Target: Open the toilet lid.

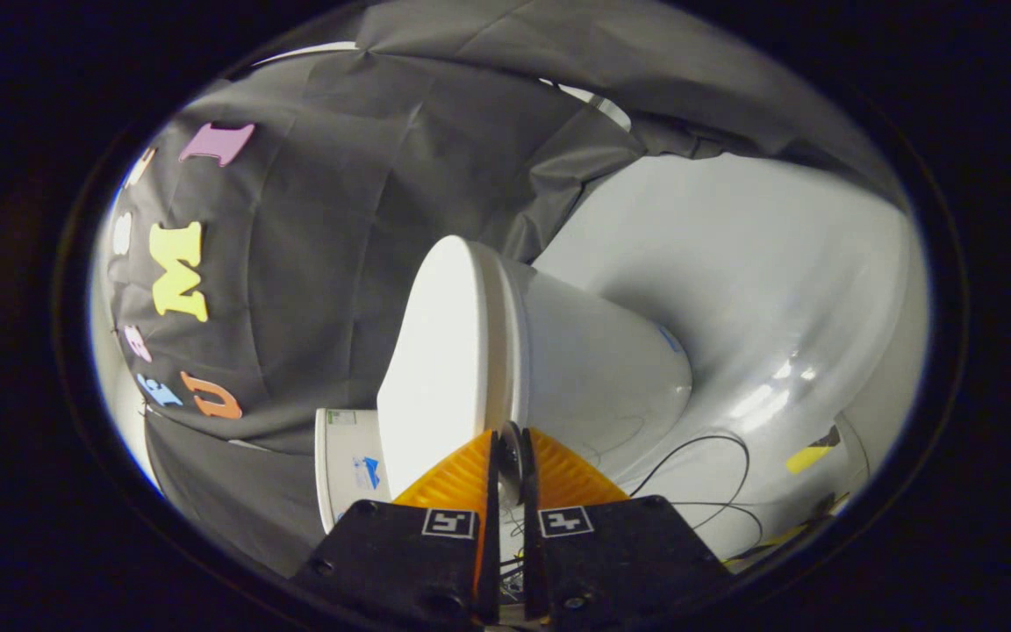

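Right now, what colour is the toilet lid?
White, glossy; the toilet lid shows best in the gripper view, its edge between the nearly closed claw fingers.

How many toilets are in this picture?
1. The toilet stands against the black cloth wall, just ahead of the gripper, whose fingers are nearly closed at the front edge of its lid. Others may be hidden behind the cloth.

Glossy, smooth white toilet lid [440,351] and bowl [602,369], like glazed ceramic or hard plastic. Matt, creased black cloth [365,175] behind. Shiny pale floor [760,290] catching glare. Ribbed pads on fingers [457,478], closed on lid's edge. Thin rubbery cable [716,456].
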The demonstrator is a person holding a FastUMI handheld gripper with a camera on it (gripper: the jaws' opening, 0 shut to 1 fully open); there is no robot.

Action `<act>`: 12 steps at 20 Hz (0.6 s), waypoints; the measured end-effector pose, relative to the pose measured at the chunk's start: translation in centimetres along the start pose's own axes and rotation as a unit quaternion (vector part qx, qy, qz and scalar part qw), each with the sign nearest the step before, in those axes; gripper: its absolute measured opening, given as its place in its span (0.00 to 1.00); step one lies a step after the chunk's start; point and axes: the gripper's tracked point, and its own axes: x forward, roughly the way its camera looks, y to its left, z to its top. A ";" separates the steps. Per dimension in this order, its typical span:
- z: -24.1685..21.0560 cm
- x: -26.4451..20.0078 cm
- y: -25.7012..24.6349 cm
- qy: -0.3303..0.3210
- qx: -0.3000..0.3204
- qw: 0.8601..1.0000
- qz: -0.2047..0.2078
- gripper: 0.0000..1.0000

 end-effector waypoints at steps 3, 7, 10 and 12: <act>0.4 -0.5 1.0 -0.004 -0.002 1.000 -0.004 0.10; 0.4 -1.5 3.1 -0.008 -0.010 1.000 0.002 0.07; 0.5 -2.0 4.6 -0.011 -0.022 1.000 0.001 0.06; 0.5 -2.6 5.6 -0.015 -0.028 0.999 0.004 0.05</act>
